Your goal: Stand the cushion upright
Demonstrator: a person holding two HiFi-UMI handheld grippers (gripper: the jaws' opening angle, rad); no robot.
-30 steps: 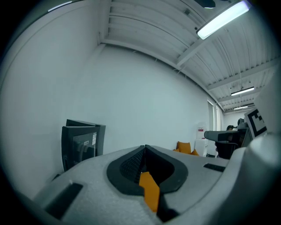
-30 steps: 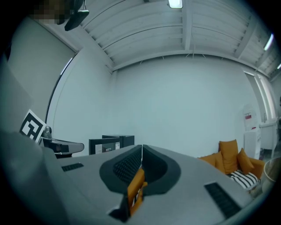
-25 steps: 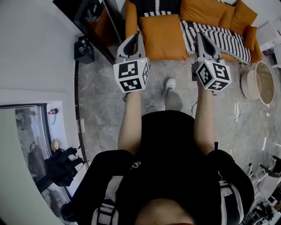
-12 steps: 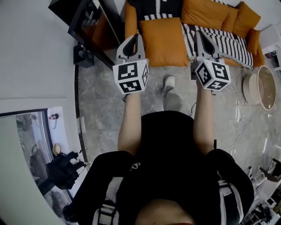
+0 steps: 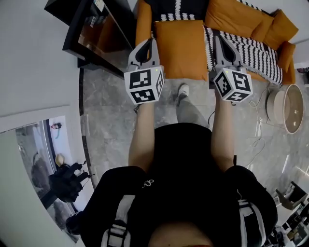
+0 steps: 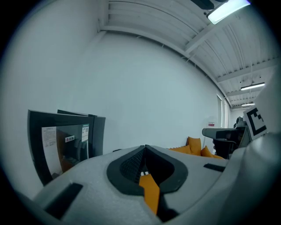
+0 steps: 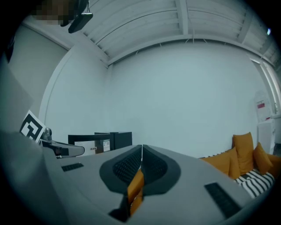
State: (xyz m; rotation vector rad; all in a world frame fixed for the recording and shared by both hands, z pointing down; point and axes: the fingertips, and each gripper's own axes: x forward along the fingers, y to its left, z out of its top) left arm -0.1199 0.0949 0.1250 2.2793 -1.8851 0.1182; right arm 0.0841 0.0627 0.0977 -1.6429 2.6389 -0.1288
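The orange cushion [image 5: 181, 48] lies flat on the seat of the sofa [image 5: 143, 21], near its left end, with its front edge close to the seat's front. Neither gripper touches it. In the head view the left gripper [image 5: 150, 41] and the right gripper [image 5: 218, 38] hang over the floor side of the sofa, one toward each side of the cushion. Both are clenched tip to tip with nothing between the jaws. Each gripper view confirms this, and the orange sliver seen low in the gap looks like the cushion beyond rather than anything held. To do the step well, both grippers probably need to open, take the cushion by its two side edges or its near corners, and tip the front edge up until it leans on the backrest. A pinch well into the fabric should keep the soft filling from sagging out. A black-and-white striped throw [image 5: 251, 46] lies just beside the cushion and could get caught in the right grip. Upright orange back cushions [image 5: 231, 14] and a dark patterned cushion [image 5: 176, 6] stand behind it and limit the room. A black cabinet [image 5: 91, 34] stands to the left. The person's shoe [image 5: 183, 90], loose cables [image 5: 258, 130] and a round pale tub [image 5: 284, 101] are on the floor.
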